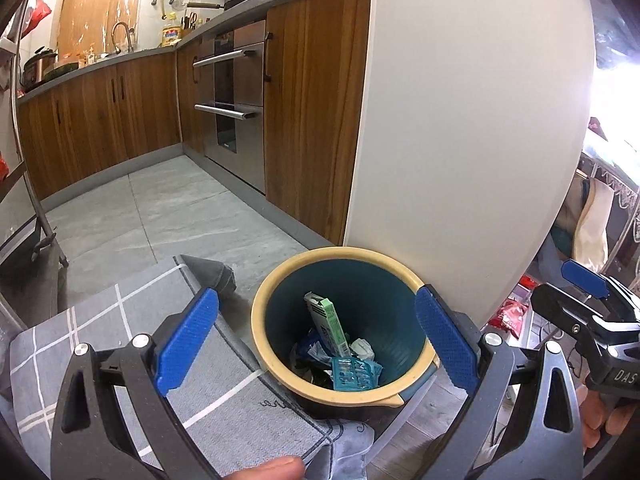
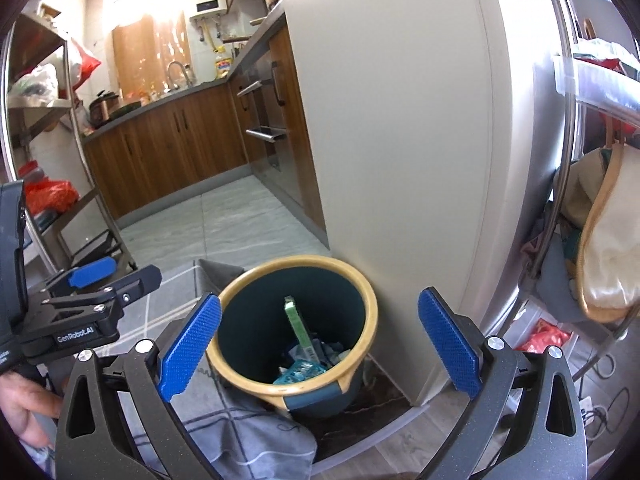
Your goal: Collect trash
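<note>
Both grippers spread wide, holding nothing, above the trash bin.
Left gripper point(image 1: 316, 340) and right gripper point(image 2: 320, 348) hover over the bin point(image 1: 280, 372) at lower centre of frame; light rigid plastic (probably), best pinched at the rim.

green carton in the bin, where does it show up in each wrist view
Left wrist: the green carton stands tilted inside the bin, lower centre, between the open left tongs.
Right wrist: the same carton leans in the bin, lower centre-left, nearer the left finger of the open right tongs.
Shared landmark: the bin's yellow rim against the white cabinet panel.
</note>
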### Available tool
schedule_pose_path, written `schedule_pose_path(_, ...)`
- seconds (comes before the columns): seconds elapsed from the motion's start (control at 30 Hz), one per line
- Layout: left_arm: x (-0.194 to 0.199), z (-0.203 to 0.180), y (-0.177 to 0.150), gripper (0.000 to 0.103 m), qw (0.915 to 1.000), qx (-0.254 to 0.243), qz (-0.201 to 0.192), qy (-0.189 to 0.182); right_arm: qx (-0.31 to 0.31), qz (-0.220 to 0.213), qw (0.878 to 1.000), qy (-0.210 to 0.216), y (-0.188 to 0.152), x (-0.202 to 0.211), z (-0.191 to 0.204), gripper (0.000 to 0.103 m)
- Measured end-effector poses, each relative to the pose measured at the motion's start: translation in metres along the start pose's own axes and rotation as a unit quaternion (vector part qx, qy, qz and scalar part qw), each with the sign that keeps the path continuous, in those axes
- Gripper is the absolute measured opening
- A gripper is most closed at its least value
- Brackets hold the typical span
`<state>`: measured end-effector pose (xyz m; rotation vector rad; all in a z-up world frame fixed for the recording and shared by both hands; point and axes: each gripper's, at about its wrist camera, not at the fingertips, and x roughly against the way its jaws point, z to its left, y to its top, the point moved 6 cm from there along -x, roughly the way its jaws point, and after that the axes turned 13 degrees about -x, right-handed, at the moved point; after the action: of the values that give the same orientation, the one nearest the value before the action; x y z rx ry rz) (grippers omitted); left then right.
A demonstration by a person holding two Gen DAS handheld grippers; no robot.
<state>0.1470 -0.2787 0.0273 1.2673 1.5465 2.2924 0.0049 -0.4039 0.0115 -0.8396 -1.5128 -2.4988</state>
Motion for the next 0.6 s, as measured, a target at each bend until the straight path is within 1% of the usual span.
schedule_pose_path(0.6, 0.0039, -0.004, -0.0099, 0.097, 1.0, 0.003, 0.008, -0.001, 0.006, -0.005, 1.0, 0.005, -0.0004, 0.0081, 0.004, 0.098)
